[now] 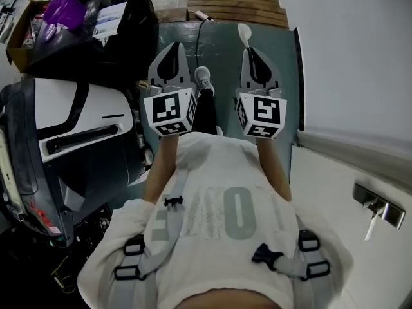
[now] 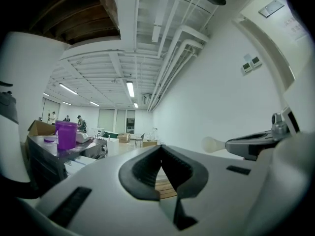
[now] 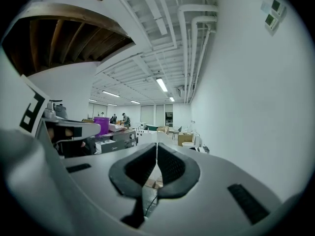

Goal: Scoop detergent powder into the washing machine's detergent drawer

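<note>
My right gripper (image 1: 252, 51) is shut on the handle of a white scoop (image 1: 244, 33), whose bowl sticks out past the fingertips. In the left gripper view that scoop (image 2: 214, 144) shows at the right, held level. The right gripper view shows the right gripper (image 3: 156, 150) with jaws pressed together on a thin white edge. My left gripper (image 1: 171, 51) is held beside it, shut and empty, and its pads (image 2: 147, 167) meet at the tip. The black and white washing machine (image 1: 71, 140) stands to my left. A purple cup (image 1: 64, 8) sits beyond it, also in the gripper views (image 2: 66, 134) (image 3: 102, 124).
A wooden slatted platform (image 1: 235, 5) lies ahead on the grey floor. The white wall (image 1: 347, 56) runs along the right, with a metal handle (image 1: 380, 208) on a white surface. A cardboard box (image 1: 22, 34) is at far left. The person's shoe (image 1: 204, 79) is between the grippers.
</note>
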Available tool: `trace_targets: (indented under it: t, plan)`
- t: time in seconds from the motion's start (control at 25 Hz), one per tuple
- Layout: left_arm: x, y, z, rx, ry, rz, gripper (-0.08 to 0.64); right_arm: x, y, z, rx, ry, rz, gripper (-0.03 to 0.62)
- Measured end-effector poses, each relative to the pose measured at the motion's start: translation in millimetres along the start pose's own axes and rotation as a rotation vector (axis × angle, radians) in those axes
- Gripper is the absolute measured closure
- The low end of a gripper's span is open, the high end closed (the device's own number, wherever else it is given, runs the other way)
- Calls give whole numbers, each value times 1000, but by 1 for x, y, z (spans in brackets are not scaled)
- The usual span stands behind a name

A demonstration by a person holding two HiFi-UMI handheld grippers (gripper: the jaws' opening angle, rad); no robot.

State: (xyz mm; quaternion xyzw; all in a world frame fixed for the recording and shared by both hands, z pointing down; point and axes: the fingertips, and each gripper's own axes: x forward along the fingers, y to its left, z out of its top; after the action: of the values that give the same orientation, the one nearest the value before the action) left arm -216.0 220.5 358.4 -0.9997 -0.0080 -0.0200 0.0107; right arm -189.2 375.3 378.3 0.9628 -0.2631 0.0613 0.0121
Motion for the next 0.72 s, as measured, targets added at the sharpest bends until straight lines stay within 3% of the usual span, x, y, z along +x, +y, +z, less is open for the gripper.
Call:
trace_targets:
  t: [0.28, 0.72]
  plan:
    - [65, -1, 13, 41, -35, -58, 540, 49, -33, 9, 22, -20, -42, 588]
    - [194, 21, 6, 41, -1, -79, 540, 162, -78, 9, 71, 15, -41, 581]
